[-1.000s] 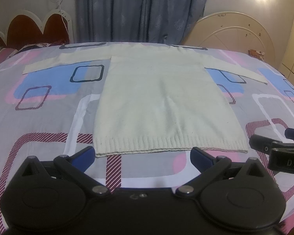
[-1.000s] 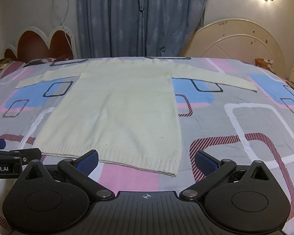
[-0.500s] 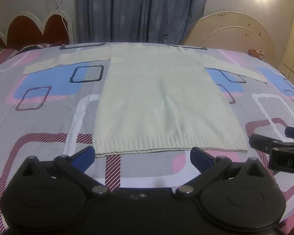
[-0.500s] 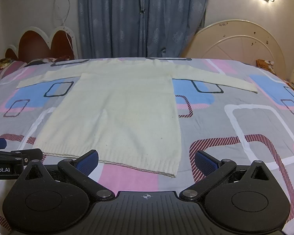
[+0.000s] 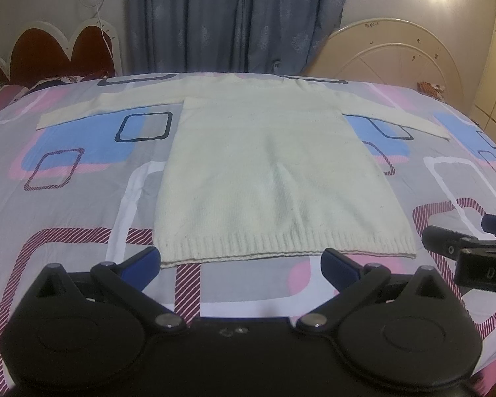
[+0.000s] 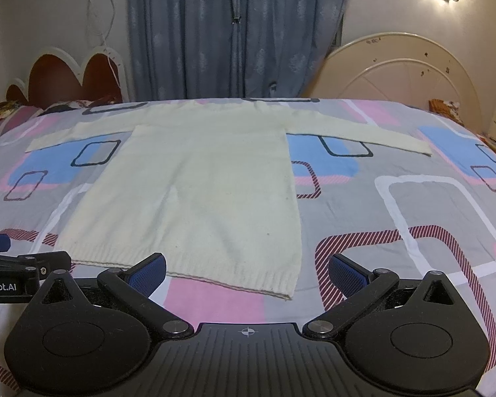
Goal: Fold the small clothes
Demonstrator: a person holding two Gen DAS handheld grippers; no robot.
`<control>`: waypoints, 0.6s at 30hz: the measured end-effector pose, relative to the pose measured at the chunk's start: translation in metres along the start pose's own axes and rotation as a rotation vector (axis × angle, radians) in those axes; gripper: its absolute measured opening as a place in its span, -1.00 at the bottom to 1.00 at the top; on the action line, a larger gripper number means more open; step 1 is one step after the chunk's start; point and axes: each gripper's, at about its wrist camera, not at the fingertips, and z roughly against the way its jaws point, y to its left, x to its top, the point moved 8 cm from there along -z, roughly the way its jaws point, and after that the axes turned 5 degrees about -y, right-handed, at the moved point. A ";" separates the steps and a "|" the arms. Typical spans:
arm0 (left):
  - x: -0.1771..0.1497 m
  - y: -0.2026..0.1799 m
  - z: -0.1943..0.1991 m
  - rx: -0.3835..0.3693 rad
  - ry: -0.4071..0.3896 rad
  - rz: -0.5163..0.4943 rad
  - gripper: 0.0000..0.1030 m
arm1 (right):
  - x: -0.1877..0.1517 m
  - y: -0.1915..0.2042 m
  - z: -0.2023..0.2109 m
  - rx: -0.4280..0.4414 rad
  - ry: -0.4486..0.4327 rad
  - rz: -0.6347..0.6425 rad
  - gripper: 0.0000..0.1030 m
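Observation:
A cream knit sweater (image 5: 268, 172) lies flat on the bed with both sleeves spread out sideways and its ribbed hem toward me; it also shows in the right wrist view (image 6: 195, 195). My left gripper (image 5: 239, 259) is open and empty, just short of the hem's middle. My right gripper (image 6: 246, 269) is open and empty, in front of the hem's right corner. Each gripper shows at the edge of the other's view: the right gripper's black finger (image 5: 453, 248) and the left gripper's black finger (image 6: 29, 264).
The bed sheet (image 5: 66, 198) is grey with pink, blue and striped squares. A red heart-shaped headboard (image 5: 49, 49) stands at the back left, a cream round headboard (image 5: 396, 49) at the back right, and blue curtains (image 5: 238, 16) behind.
Both grippers have barely moved; the right wrist view has shifted very slightly. The sweater lies as before.

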 end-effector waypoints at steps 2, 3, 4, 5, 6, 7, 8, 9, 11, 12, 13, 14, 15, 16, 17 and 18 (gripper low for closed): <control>-0.001 0.000 -0.001 0.001 0.000 0.001 1.00 | 0.000 0.000 0.000 -0.001 0.001 0.002 1.00; -0.001 0.000 -0.001 0.002 0.001 0.001 1.00 | 0.000 0.001 0.000 -0.001 0.002 0.003 1.00; -0.002 0.000 -0.001 0.003 0.002 0.001 1.00 | 0.000 0.001 0.000 0.000 0.002 0.004 1.00; -0.002 0.000 -0.001 0.005 0.002 0.002 1.00 | 0.000 0.001 -0.001 0.001 0.003 0.004 1.00; -0.002 0.000 0.000 0.007 0.002 0.002 1.00 | 0.000 0.001 0.000 0.002 0.003 0.003 1.00; -0.002 0.000 0.000 0.008 0.002 0.003 1.00 | 0.000 0.001 -0.001 0.003 0.003 0.003 1.00; -0.002 0.000 0.000 0.009 0.001 0.004 1.00 | -0.001 0.000 0.000 0.004 0.002 0.003 1.00; -0.002 0.000 0.000 0.009 0.001 0.005 1.00 | -0.001 0.000 0.000 0.003 0.003 0.003 1.00; -0.002 0.000 0.000 0.008 0.001 0.008 1.00 | -0.001 0.000 -0.001 0.004 0.004 0.003 1.00; -0.002 0.000 0.000 0.008 0.000 0.008 1.00 | -0.001 0.000 -0.001 0.003 0.003 0.003 1.00; -0.002 0.000 0.000 0.007 0.000 0.007 1.00 | -0.001 0.000 -0.001 0.002 0.003 0.004 1.00; -0.002 0.000 0.000 0.007 0.000 0.007 1.00 | 0.000 0.000 -0.001 0.002 0.004 0.004 1.00; -0.002 0.000 0.000 0.007 0.001 0.007 1.00 | -0.001 0.000 -0.001 0.003 0.004 0.003 1.00; -0.002 0.000 0.000 0.007 0.001 0.008 1.00 | -0.001 0.000 -0.001 0.001 0.004 0.002 1.00; -0.002 0.000 0.000 0.007 0.001 0.009 1.00 | -0.001 0.000 -0.001 0.001 0.005 0.002 1.00; -0.002 0.000 0.000 0.007 0.002 0.009 1.00 | -0.001 0.000 -0.001 0.002 0.005 0.002 1.00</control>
